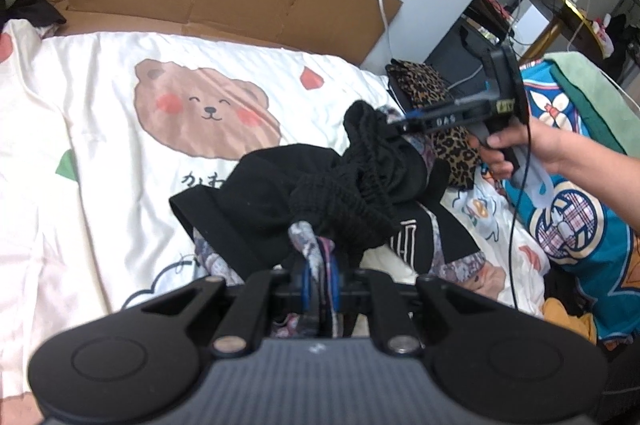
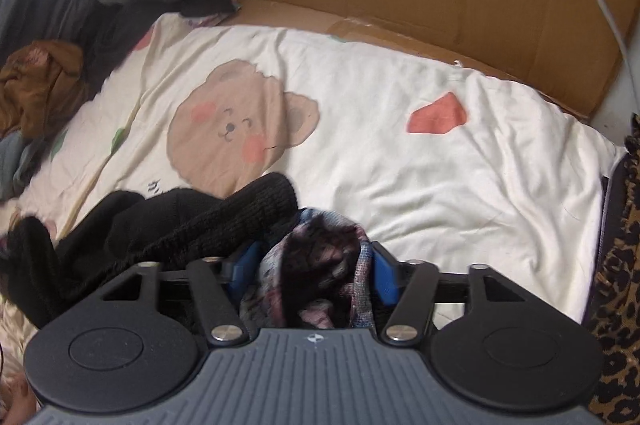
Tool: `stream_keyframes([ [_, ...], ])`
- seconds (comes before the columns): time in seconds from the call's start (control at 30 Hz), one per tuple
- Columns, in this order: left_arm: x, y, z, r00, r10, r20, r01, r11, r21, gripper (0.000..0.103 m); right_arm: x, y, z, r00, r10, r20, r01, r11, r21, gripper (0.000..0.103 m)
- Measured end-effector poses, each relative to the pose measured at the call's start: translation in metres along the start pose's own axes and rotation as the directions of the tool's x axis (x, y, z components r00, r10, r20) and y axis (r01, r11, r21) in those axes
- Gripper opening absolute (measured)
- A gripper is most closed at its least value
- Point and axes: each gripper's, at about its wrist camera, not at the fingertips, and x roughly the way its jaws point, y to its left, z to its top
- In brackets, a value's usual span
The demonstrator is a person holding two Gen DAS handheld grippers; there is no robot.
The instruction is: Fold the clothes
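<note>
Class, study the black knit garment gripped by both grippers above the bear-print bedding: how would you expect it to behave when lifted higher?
The black knit garment is probably floppy: it bunches and sags between the left gripper and right gripper. Its ribbed knit likely stretches when pulled. It seems light, hanging from small pinches.

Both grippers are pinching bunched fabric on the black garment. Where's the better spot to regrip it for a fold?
Judging by its pose, take the black garment by its ribbed elastic waistband, the firm, bunched band between the left gripper and right gripper. Come from above, at its two ends, so the rest hangs over the bear-print blanket.
</note>
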Motion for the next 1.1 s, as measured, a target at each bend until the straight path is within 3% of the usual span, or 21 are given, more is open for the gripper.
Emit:
stream_keyframes([
  [0.03,-0.002,0.002,0.001,1.000,0.003,0.007,-0.003,1.000,-0.005,0.011,0.000,0.003,-0.001,1.000,-0.002,-0.002,0.002,1.000,-0.017,0.014],
  [0.13,-0.007,0.009,0.005,1.000,0.013,0.022,-0.012,0.999,-0.031,0.010,-0.004,0.009,-0.003,1.000,-0.010,0.012,0.010,0.998,-0.069,0.009],
  [0.43,-0.031,0.023,0.025,0.988,0.083,0.129,-0.069,0.992,-0.109,0.010,-0.045,0.006,0.002,0.992,-0.056,0.116,0.064,0.996,-0.069,0.008],
  [0.73,-0.049,0.025,0.068,0.960,0.157,0.232,-0.131,0.984,-0.124,0.009,-0.082,0.002,0.016,0.969,-0.083,0.235,0.095,0.995,-0.042,0.007],
  [0.93,-0.046,0.020,0.088,0.949,0.195,0.249,-0.180,0.980,-0.081,0.009,-0.097,0.001,0.029,0.946,-0.110,0.306,0.122,0.992,-0.020,0.007],
  [1.1,-0.037,0.021,0.099,0.951,0.229,0.210,-0.222,0.973,-0.058,0.009,-0.096,0.001,0.037,0.938,-0.138,0.319,0.143,0.990,0.006,0.007],
])
